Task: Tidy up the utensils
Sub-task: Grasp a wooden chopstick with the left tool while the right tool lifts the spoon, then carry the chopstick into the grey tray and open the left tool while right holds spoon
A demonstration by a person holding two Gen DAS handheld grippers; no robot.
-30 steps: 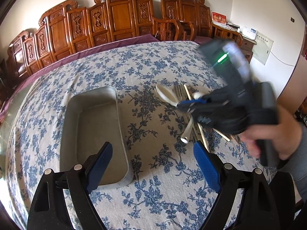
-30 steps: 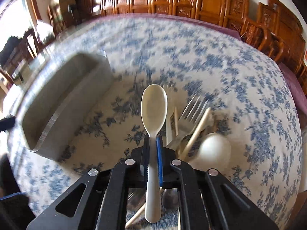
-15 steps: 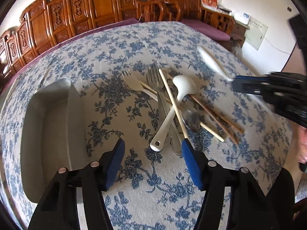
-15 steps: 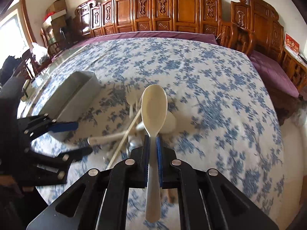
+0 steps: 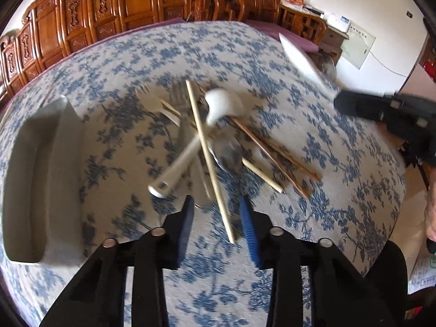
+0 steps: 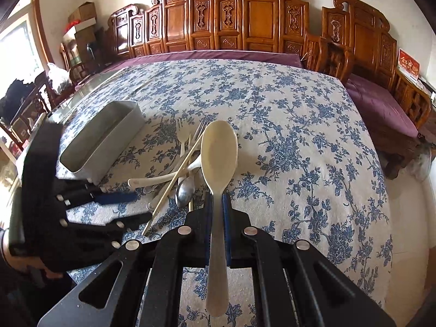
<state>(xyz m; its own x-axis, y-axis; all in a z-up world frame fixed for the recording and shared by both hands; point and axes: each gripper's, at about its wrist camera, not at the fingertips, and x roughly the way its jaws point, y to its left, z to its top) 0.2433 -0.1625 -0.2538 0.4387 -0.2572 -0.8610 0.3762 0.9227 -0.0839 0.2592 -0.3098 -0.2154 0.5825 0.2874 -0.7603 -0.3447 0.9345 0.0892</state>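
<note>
My right gripper (image 6: 218,204) is shut on a cream spoon (image 6: 219,158) and holds it above the table, right of the pile; the spoon also shows in the left wrist view (image 5: 301,57). My left gripper (image 5: 218,212) is open, its blue pads either side of the near end of a pale chopstick (image 5: 208,158). The pile holds a white ladle spoon (image 5: 222,106), forks (image 5: 174,100), a metal spoon (image 5: 229,155) and dark chopsticks (image 5: 275,158). A grey metal tray (image 5: 41,169) lies to the left; it also shows in the right wrist view (image 6: 103,139).
The table carries a blue-flowered cloth (image 6: 299,141). Carved wooden chairs (image 6: 245,19) line the far side. The table's right edge (image 5: 400,190) drops to the floor.
My left gripper has moved forward and low to the pile and narrowed around the chopstick's end. My right gripper has lifted the cream spoon away to the right.
</note>
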